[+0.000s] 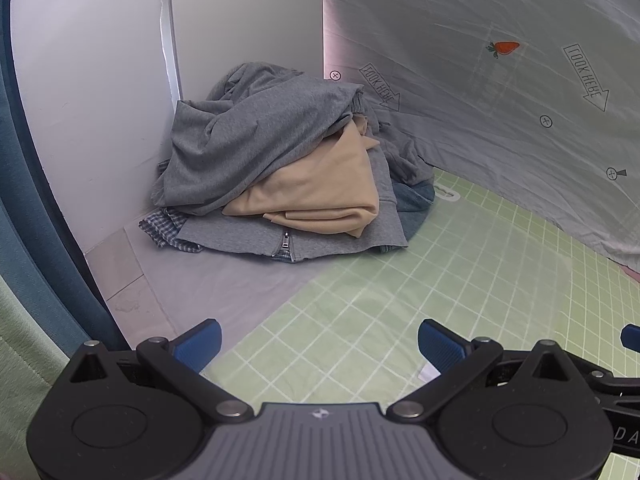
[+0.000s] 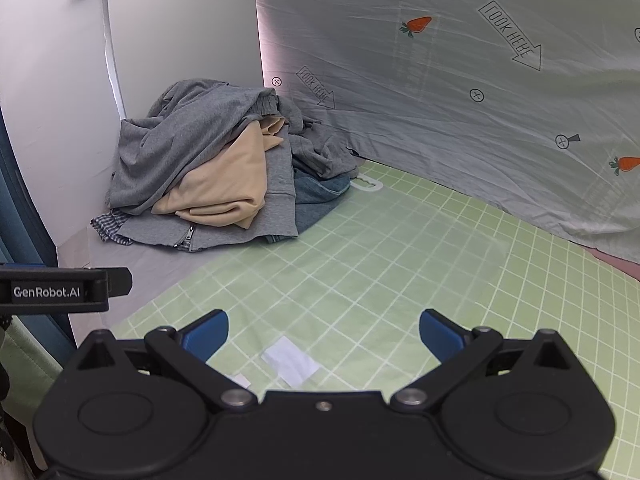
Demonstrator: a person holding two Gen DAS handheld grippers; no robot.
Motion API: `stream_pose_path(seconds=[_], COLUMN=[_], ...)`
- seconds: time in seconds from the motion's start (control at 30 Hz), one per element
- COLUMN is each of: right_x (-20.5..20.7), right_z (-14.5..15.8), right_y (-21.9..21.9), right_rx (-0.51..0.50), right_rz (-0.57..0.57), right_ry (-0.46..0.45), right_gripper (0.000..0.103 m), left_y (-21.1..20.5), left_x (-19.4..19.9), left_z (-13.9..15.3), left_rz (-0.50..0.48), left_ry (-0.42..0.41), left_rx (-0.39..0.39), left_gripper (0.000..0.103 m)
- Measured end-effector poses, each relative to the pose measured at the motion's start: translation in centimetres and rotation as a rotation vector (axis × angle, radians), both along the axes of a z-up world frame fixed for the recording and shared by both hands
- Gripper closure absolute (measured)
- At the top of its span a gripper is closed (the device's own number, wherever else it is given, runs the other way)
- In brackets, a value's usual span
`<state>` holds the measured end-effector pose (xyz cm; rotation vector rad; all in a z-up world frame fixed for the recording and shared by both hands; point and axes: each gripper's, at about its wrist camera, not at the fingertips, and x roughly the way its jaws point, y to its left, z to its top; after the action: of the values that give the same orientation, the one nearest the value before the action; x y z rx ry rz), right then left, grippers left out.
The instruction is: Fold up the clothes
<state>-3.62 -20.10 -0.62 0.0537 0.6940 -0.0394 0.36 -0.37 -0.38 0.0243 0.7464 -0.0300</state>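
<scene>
Left gripper (image 1: 319,345) and right gripper (image 2: 324,334): jaws spread wide, nothing held between blue pads; both hung over green grid mat (image 1: 420,276).

Clothes pile (image 1: 276,164) heaped in far left corner, well apart from both grippers: grey zip hoodie (image 1: 292,236), beige garment (image 1: 320,188), checked shirt (image 1: 168,228), denim (image 1: 414,200).

Step judged: start, nothing folded yet. Next move judged: reach to pile, one garment to be pinched and drawn onto mat.

Writing read: "LOOK HERE" arrows on backdrop sheet (image 2: 510,36); "GenRobot.AI" on left gripper's side.

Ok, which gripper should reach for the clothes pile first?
Left, probably. The left gripper, open and empty, faces the clothes pile almost squarely; from the open right gripper it sits further off to the side.
</scene>
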Motion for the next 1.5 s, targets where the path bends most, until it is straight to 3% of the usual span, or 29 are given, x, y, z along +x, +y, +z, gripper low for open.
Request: stream_pose_path(seconds=[1.5], right_x=[0.8], right_z=[-0.77], right_y=[-0.34], right_rx=[0.005], right_rz=[-0.011], right_ry=[0.021], right_gripper=[0.0], left_y=[0.06], left_x=[0.98], left_z=[-0.68], left_rz=[0.007], left_ry=[0.044], left_rx=[0.018], left_gripper=[0.0])
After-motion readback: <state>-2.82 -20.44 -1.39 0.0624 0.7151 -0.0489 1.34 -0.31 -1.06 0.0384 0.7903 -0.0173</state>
